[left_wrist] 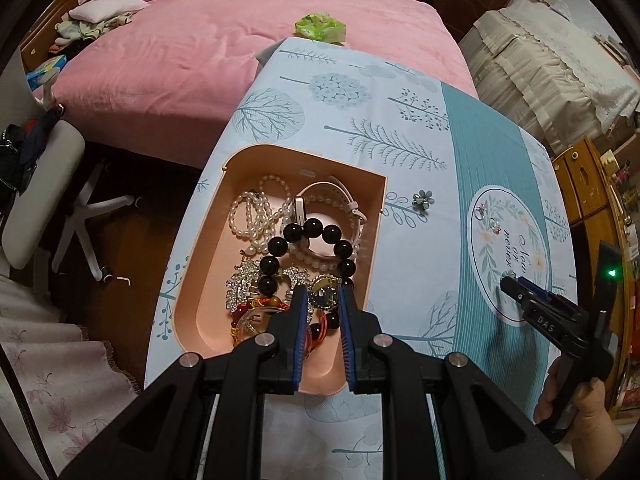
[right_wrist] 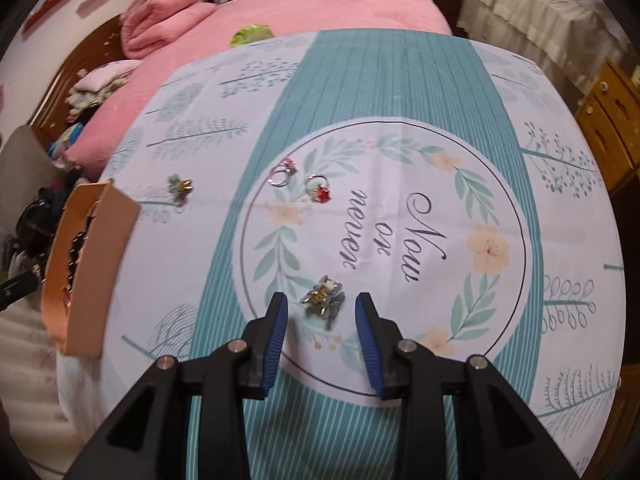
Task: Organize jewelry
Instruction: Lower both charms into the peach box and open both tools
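A peach jewelry box (left_wrist: 304, 164) on the tablecloth's left holds pearl strands (left_wrist: 252, 216), a watch and brooches. My left gripper (left_wrist: 324, 300) hovers over the box, narrowly shut on a black bead bracelet (left_wrist: 314, 226) whose loop stands out beyond the fingertips. My right gripper (right_wrist: 322, 308) is open and points down at the cloth. A small silver-and-gold flower brooch (right_wrist: 323, 300) lies between its blue pads, touching neither. In the left wrist view, that gripper (left_wrist: 510, 280) is at the far right. Two rings (right_wrist: 282, 172) (right_wrist: 320, 192) and a flower clip (right_wrist: 180, 186) lie loose on the cloth.
The table's left edge drops to the floor beside an office chair (left_wrist: 44, 184). A pink bed (left_wrist: 200, 52) with a green packet (left_wrist: 320, 28) lies beyond the table. Wooden cabinets (right_wrist: 608, 112) stand on the right. A person's hand (left_wrist: 580, 408) grips the right tool.
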The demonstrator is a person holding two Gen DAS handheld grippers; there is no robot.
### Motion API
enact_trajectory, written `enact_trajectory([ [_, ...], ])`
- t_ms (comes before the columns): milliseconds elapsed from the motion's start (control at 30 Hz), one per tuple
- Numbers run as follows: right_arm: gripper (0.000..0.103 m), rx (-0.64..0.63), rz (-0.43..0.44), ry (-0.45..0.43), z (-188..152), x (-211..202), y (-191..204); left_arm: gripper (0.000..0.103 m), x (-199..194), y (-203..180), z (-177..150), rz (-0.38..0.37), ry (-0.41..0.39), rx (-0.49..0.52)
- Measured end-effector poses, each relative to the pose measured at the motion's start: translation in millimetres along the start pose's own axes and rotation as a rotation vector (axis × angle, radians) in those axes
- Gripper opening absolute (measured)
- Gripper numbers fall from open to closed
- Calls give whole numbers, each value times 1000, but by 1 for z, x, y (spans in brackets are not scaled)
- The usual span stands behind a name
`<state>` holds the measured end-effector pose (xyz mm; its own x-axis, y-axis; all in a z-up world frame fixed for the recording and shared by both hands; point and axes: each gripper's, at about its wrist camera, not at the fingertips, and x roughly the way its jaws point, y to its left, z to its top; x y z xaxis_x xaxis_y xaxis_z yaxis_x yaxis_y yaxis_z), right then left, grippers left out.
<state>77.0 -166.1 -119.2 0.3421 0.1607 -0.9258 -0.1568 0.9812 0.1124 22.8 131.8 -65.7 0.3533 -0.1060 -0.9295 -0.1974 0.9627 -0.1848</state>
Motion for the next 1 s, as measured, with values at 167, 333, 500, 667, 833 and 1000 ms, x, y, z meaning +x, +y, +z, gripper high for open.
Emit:
enact_trajectory([
  [167,25,-21,-44,-17,-2,3,8,13,4,3,1,1,12,-8],
  [333,20,-32,-37,-29,-4,2,9,13,7,7,1,2,21,-9],
  [500,18,-19,50,-27,-5,-5,10,13,8,13,1,4,23,-19],
  [667,18,-53,130,-52,1,-23,32,13,6,23,-1,7,24,-39],
  [833,18,-119,247,-76,9,-41,70,13,4,35,1,10,22,-54],
  [1000,18,-236,372,-87,15,-55,123,13,-1,45,10,32,-9,-64],
])
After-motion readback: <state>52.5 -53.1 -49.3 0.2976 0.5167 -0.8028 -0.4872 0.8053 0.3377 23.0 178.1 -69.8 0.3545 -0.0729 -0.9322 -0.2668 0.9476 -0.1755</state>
